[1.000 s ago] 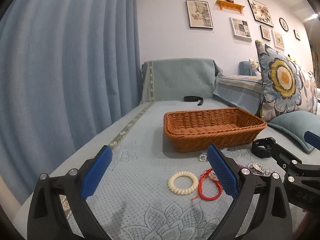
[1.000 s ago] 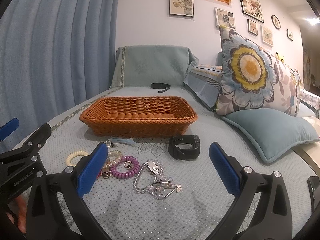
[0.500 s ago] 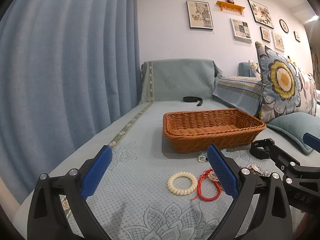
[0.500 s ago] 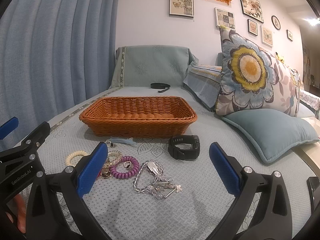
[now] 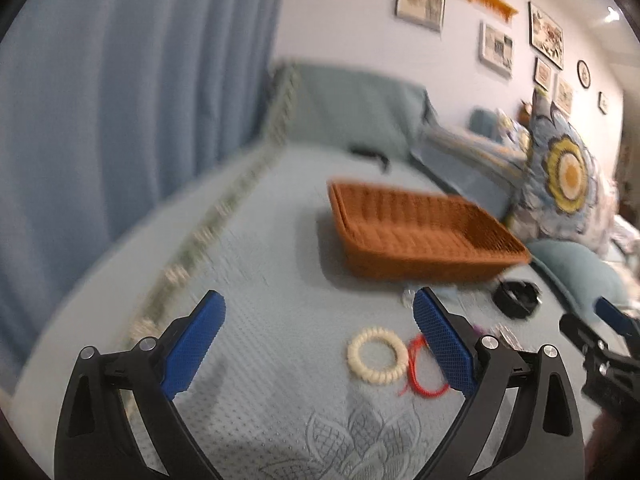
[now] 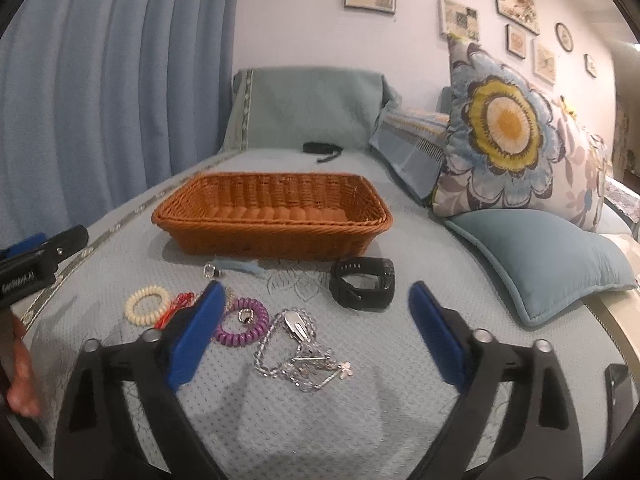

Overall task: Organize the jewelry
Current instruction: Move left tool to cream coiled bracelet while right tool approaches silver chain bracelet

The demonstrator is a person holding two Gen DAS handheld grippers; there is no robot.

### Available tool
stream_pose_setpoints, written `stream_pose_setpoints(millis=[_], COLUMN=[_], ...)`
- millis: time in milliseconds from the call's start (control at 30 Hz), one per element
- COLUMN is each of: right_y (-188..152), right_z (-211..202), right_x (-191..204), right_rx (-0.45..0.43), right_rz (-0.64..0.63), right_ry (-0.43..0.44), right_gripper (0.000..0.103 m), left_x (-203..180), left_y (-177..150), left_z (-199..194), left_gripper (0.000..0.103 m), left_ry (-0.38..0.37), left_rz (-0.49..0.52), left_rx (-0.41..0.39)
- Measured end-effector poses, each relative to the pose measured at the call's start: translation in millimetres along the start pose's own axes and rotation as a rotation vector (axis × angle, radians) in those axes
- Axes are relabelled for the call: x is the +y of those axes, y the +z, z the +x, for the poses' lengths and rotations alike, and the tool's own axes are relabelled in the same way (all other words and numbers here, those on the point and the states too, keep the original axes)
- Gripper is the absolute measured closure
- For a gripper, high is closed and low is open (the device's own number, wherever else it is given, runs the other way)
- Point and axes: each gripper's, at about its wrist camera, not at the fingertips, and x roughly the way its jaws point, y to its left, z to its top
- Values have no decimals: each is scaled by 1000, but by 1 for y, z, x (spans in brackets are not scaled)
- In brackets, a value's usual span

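An empty brown wicker basket (image 6: 272, 216) (image 5: 420, 232) sits on the blue-grey sofa cover. In front of it lie a cream coil bracelet (image 6: 146, 305) (image 5: 378, 361), a red cord bracelet (image 5: 424, 376) (image 6: 176, 306), a purple coil bracelet (image 6: 242, 320), a silver chain heap (image 6: 300, 354) and a black watch (image 6: 362, 283) (image 5: 516, 298). My left gripper (image 5: 320, 344) is open and empty, left of the cream bracelet. My right gripper (image 6: 316, 336) is open and empty, over the silver chains.
A small clear-stone piece with a pale blue ribbon (image 6: 234, 268) lies by the basket front. A black strap (image 6: 322, 148) lies further back. A teal cushion (image 6: 548, 256) and a flowered pillow (image 6: 516, 136) stand at right. A blue curtain (image 6: 100, 100) hangs at left.
The left gripper view has swung and tilted, now blurred, with the basket shifted right. The right gripper has edged forward and tipped down a little over the jewelry. Both stay open.
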Motion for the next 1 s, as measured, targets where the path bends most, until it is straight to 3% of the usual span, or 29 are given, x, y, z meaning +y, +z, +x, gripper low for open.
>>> stream_pose_setpoints(millis=[167,267,467,567,767,1000], right_y=[7,7,-3,-11,-21,-22], right_z=[3,7,24,37,49,51], right_x=[-18,-30,-46,-62,-79,-49], right_rx=[58,97,197,266,316,329], right_rz=[-1,26,78,139,249,163], right_ry=[13,43,57,74,175,219], right_gripper=[44,51,54,61,63,63], left_x=[24,17,-19,-29,-28,-27], left_y=[-5,-13,-26,-33,-32,-32], left_z=[38,55,69,73,73,73], left_gripper=[35,44,51,52,62,67], left_ry=[-80,-108,-73,-32,-9,0], left_rz=[-79,-84,57,118,130,127], left_rx=[189,236,274,287,291,286])
